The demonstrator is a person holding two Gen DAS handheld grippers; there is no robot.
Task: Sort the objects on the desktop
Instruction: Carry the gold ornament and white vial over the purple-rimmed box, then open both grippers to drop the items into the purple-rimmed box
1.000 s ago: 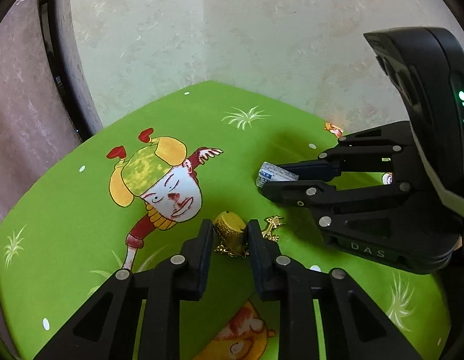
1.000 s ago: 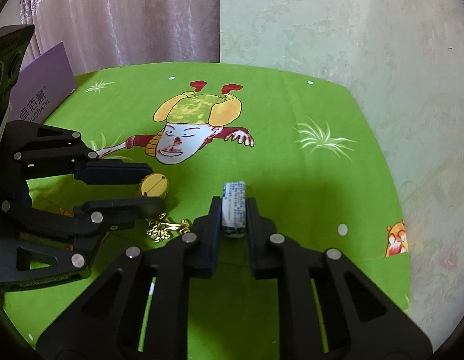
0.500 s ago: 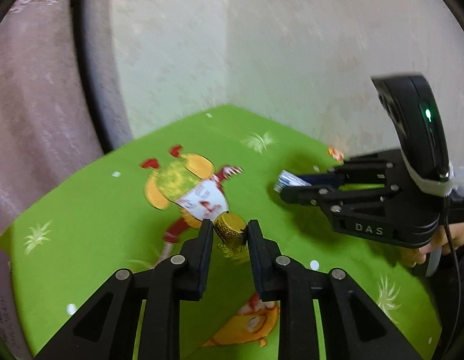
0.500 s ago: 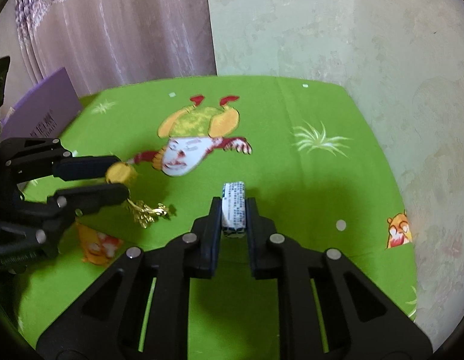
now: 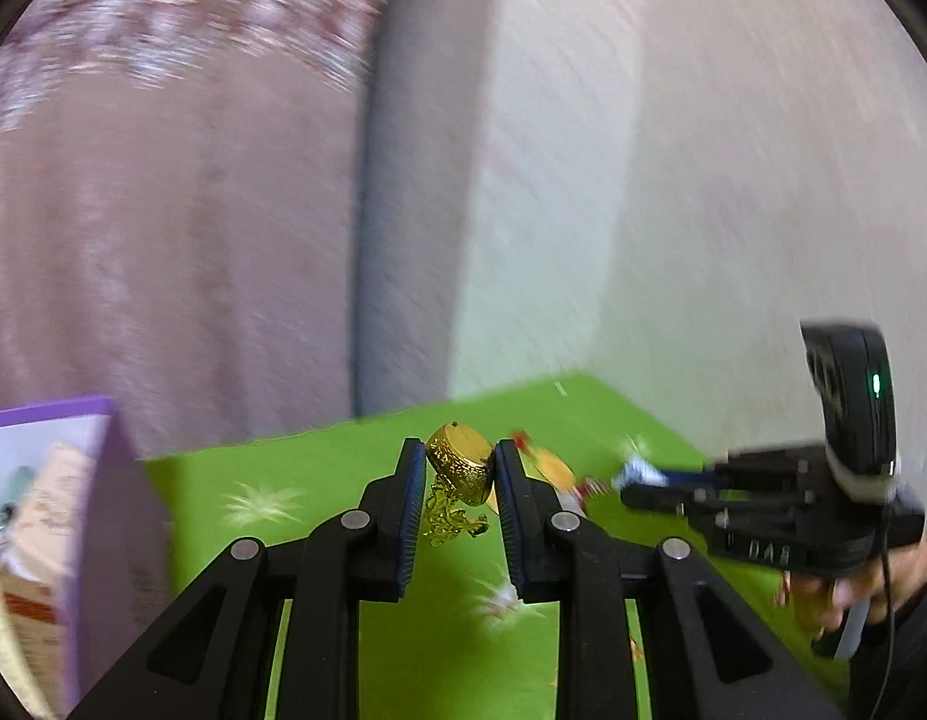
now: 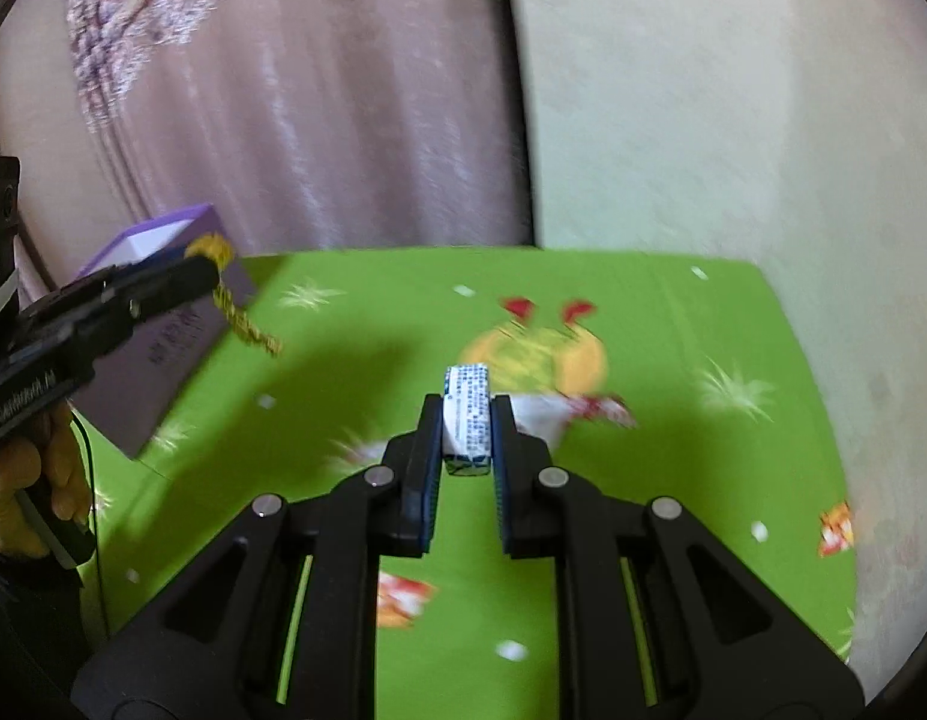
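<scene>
- The left gripper [image 5: 458,474], black plastic with ribbed blue pads, was clamped on a round, embossed gold metal ornament [image 5: 460,467] near its fingertips; a gold filigree chain [image 5: 448,516] dangled beneath, clear of the cloth.
- The right gripper [image 6: 467,427] pinched a small white rectangular packet printed with blue text [image 6: 467,420], standing upright between its pads and raised above the cloth.
- Below both lay a bright green tablecloth with cartoon figures [image 6: 673,324].
- To the left of the left gripper's fingers stood an open purple cardboard box [image 5: 118,516] with a white inside, holding blurred items.
- Beyond hung a pinkish patterned curtain [image 6: 295,138] beside a pale textured wall [image 6: 703,120].
</scene>
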